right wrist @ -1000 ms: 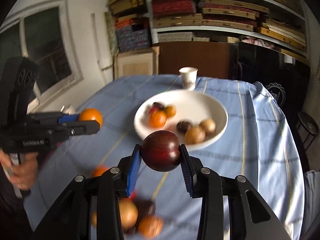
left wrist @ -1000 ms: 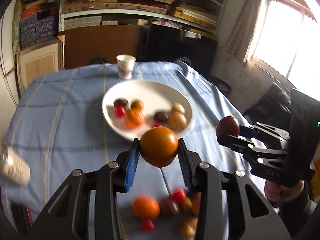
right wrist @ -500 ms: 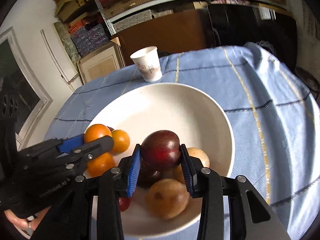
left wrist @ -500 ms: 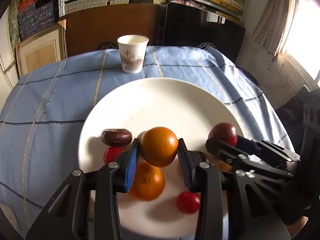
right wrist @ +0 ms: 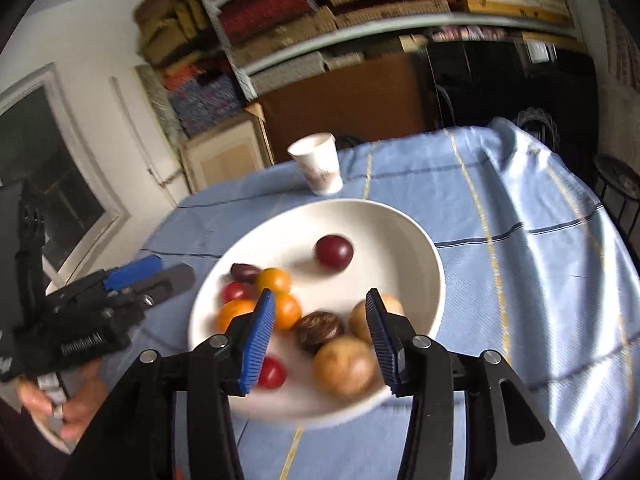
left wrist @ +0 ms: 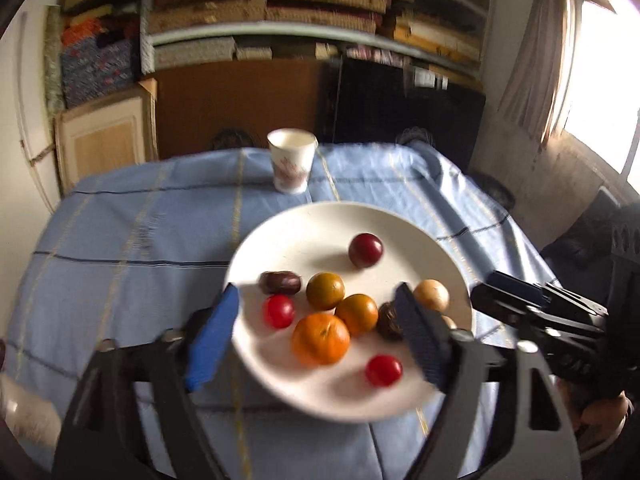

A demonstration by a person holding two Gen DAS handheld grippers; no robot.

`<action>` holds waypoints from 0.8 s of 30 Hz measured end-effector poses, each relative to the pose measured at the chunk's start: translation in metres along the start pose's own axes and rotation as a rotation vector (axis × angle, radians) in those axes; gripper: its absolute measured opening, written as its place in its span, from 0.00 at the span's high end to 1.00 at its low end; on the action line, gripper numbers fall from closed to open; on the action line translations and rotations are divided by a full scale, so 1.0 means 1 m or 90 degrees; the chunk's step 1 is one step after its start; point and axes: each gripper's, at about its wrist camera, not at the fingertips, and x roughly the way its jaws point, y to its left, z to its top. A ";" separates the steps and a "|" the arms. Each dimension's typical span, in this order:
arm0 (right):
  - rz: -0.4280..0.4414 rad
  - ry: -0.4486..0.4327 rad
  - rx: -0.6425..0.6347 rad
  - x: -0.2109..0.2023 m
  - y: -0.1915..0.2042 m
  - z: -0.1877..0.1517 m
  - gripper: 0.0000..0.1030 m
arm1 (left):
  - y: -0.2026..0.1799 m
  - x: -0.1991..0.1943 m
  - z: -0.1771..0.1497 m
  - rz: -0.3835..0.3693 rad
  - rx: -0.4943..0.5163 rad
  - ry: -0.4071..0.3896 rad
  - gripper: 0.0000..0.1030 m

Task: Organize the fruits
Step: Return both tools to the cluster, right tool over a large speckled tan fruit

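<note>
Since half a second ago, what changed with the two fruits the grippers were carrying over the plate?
Both were let go. The left gripper opened and its orange fruit now lies among the others on the plate. The right gripper opened too; its dark red plum sits alone toward the plate's far side. Both grippers have pulled back. The paper cup and the other fruit kept their places.

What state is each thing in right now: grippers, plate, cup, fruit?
left gripper: open, empty
right gripper: open, empty
plate: on the blue tablecloth, holding fruit
dark red plum: lying alone at the plate's far side
paper cup: upright behind the plate
</note>
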 end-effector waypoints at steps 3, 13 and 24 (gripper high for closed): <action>0.010 -0.033 -0.018 -0.040 0.006 -0.022 0.46 | 0.008 -0.037 -0.025 -0.010 -0.019 -0.019 0.15; 0.077 -0.011 -0.007 -0.089 0.011 -0.117 0.45 | 0.015 -0.106 -0.144 0.036 -0.001 -0.023 0.07; 0.119 0.012 -0.140 -0.104 0.063 -0.155 0.45 | 0.036 -0.113 -0.182 0.034 -0.073 0.015 0.07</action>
